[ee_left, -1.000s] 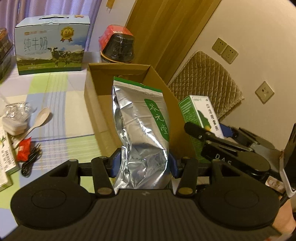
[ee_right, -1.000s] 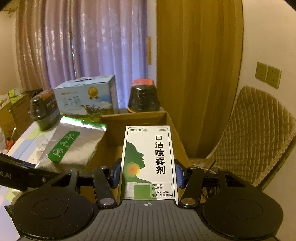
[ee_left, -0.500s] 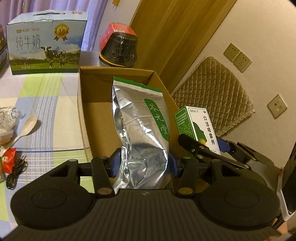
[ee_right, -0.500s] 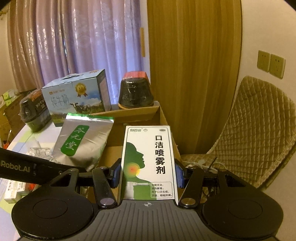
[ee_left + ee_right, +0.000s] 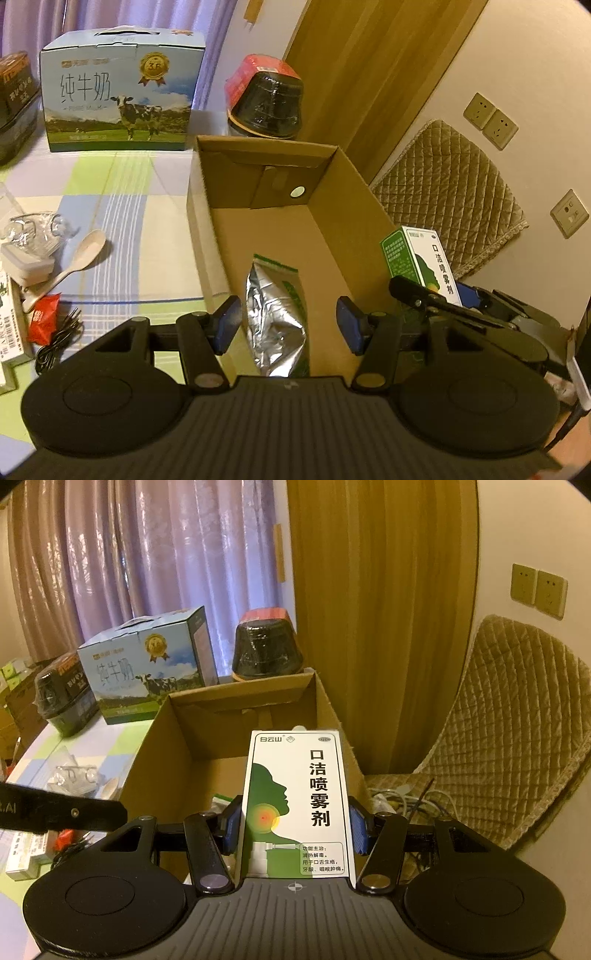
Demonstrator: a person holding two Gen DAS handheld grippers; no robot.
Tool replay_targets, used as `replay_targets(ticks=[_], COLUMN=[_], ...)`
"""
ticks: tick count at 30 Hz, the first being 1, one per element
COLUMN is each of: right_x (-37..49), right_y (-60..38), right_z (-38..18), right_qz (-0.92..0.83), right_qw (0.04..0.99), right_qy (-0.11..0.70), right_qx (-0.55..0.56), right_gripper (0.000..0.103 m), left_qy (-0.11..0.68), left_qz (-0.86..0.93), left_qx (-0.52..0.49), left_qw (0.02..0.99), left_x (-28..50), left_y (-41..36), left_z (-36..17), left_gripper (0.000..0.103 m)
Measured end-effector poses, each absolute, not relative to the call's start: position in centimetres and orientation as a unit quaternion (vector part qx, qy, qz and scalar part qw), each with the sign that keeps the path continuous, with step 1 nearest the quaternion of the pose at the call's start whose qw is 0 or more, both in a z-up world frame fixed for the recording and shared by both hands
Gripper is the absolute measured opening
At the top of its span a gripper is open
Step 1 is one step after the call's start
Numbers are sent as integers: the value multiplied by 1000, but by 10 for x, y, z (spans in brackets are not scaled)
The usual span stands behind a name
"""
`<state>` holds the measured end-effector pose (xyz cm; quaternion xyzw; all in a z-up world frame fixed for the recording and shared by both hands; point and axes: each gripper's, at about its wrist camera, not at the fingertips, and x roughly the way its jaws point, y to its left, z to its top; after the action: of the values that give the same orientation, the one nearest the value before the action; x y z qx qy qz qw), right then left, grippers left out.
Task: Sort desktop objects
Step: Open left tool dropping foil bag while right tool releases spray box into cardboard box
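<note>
An open cardboard box [image 5: 207,206] stands on the checked tablecloth. A silver foil pouch with a green label [image 5: 277,314] lies on the box floor, below my left gripper [image 5: 288,325], whose blue pads stand wide apart and open above it. My right gripper [image 5: 295,827] is shut on a white-and-green spray carton [image 5: 295,801], held upright over the box's right wall [image 5: 332,716]. In the left wrist view the same carton [image 5: 421,258] and my right gripper [image 5: 448,295] show at the box's right edge.
A blue milk carton case [image 5: 118,92] and a black bowl with a red lid [image 5: 266,99] stand behind the box. A spoon [image 5: 77,258], clear plastic container [image 5: 29,240], red sachet [image 5: 42,321] and black cable [image 5: 55,343] lie left. A quilted chair [image 5: 509,738] is right.
My left gripper has opened and let go of the foil pouch, which has dropped into the cardboard box. The right gripper still holds the spray carton, now nearer over the box.
</note>
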<state>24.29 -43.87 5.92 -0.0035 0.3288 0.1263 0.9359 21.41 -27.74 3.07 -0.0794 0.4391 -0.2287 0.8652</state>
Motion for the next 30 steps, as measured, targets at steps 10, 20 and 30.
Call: replay_targets(ticks=[10, 20, 30], right_x=[245, 203, 147], right_y=[-436, -442, -418], right_z=[62, 73, 85], right_qz=[132, 125, 144], right_qw=[935, 941, 943], right_qy=[327, 311, 298], right_qx=[28, 34, 40], right_gripper=[63, 69, 89], left_qy=[444, 435, 423], left_qz=[-224, -219, -203], left_qx=[-82, -64, -36], left_qw=[864, 871, 882], left_x=[203, 178, 139], left_y=[-262, -240, -207], left_z=[28, 28, 36], left_gripper=[51, 54, 76])
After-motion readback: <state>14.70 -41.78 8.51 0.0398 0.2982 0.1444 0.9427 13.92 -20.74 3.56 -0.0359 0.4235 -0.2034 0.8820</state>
